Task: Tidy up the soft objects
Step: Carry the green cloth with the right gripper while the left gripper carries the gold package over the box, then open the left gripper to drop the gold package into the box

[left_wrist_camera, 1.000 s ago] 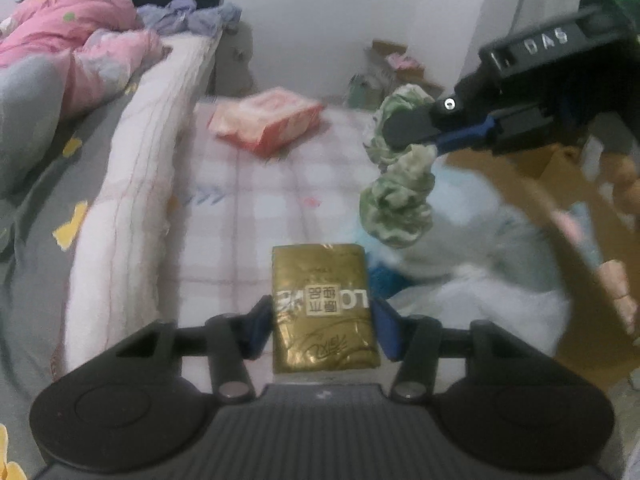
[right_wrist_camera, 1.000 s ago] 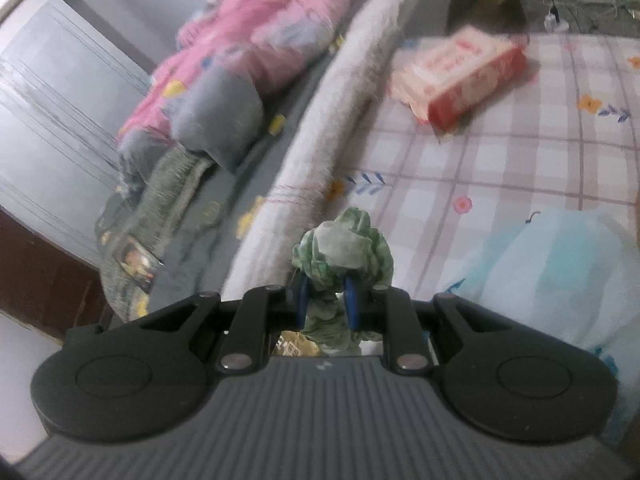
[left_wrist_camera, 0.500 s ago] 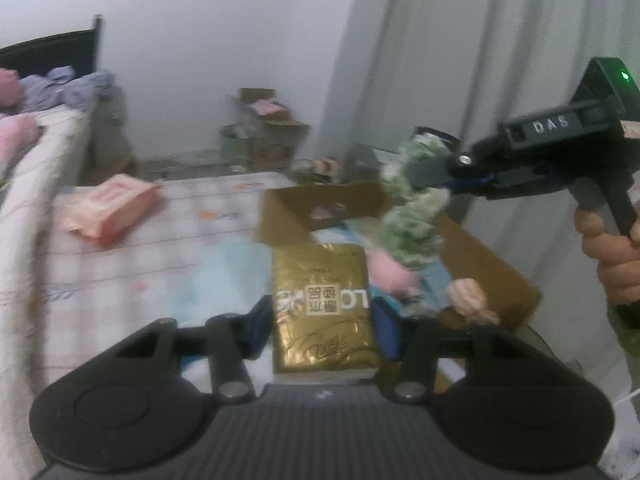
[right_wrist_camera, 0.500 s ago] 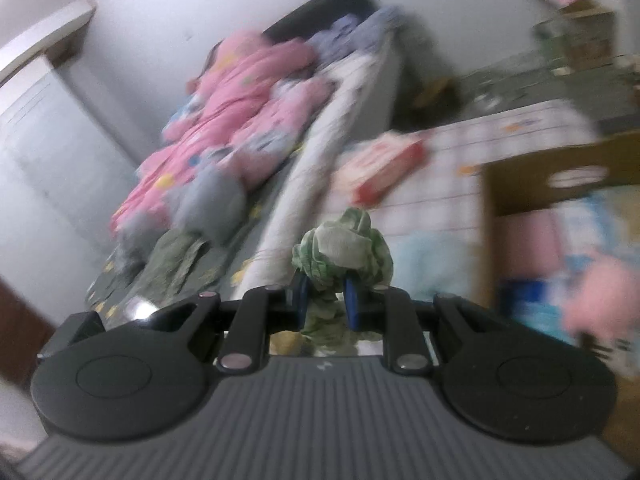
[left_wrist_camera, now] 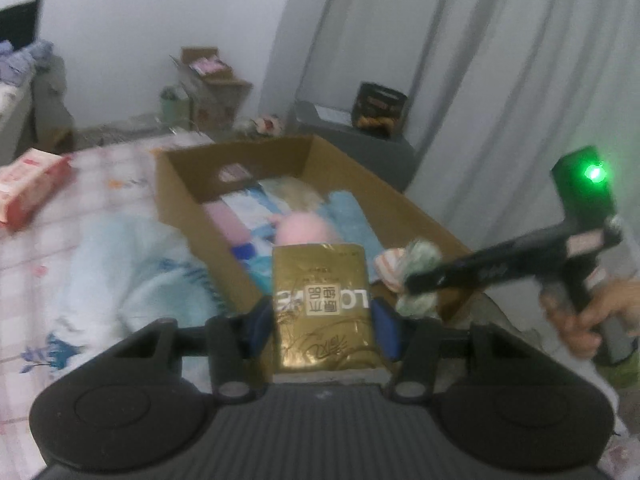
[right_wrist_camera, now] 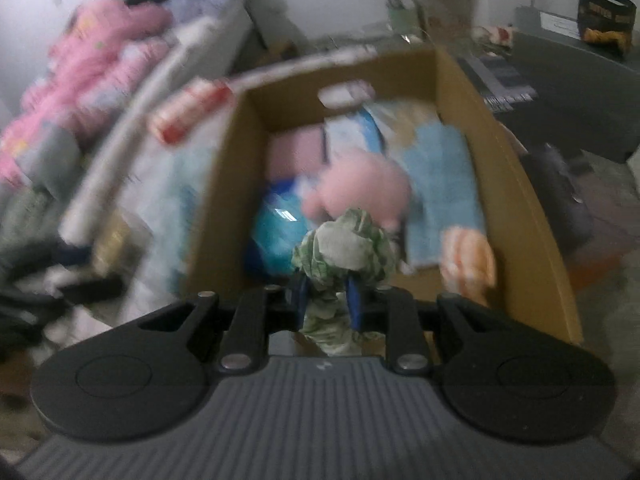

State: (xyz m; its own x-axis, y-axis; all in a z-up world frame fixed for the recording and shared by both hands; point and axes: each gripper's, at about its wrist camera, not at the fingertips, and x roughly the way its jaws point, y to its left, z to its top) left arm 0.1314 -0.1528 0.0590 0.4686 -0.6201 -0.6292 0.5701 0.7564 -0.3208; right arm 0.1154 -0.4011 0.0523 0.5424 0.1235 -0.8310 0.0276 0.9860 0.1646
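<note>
We are looking down at the cardboard box filling mid-frame, already holding towels and a pink plush, while a red pack is lying outside at far left. We are carrying in the gold packet, clamped in the left gripper, and the green scrunchie, pinched in the right gripper above the box's near end; neither is dropped yet.

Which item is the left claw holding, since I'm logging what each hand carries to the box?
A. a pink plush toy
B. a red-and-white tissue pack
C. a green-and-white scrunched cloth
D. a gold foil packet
D: in the left wrist view the left claw has its blue pads on either side of the gold foil packet, while the green-and-white cloth sits in the right claw over the cardboard box.
</note>
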